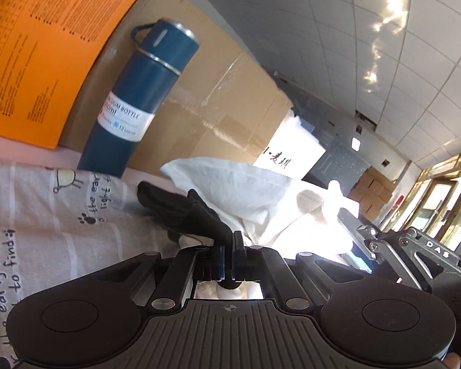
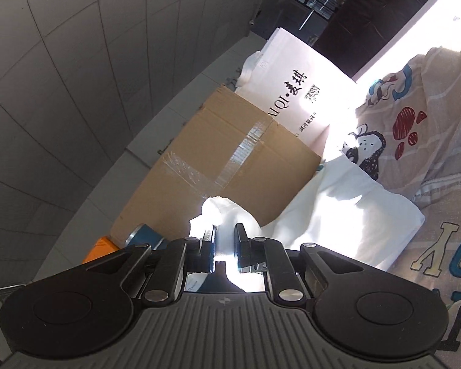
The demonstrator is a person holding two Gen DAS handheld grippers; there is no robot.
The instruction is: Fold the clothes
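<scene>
Left wrist view: a taped brown cardboard box (image 1: pixel 199 92) walls the far edge of the worktop, which is draped in a grey cartoon-print cloth (image 1: pixel 46 215); open cloth lies only at 9 o'clock. A tall dark-blue steel vacuum bottle (image 1: pixel 138 98) stands upright against the box, beside an orange printed sheet (image 1: pixel 46 46) at 10 o'clock. The left gripper (image 1: pixel 229 246) has its fingers clenched on a black knitted garment (image 1: pixel 187 212), which trails away toward 11 o'clock. Behind it a crumpled white cotton garment (image 1: pixel 246 190) billows at 1 o'clock, just beside the right gripper's metal frame at 3 o'clock.

Right wrist view: the right gripper (image 2: pixel 225 240) pinches a bunched fold of the white garment between nearly closed fingers; the rest spreads flat toward 2 o'clock, in front of a white lettered carton (image 2: pixel 307 92).
</scene>
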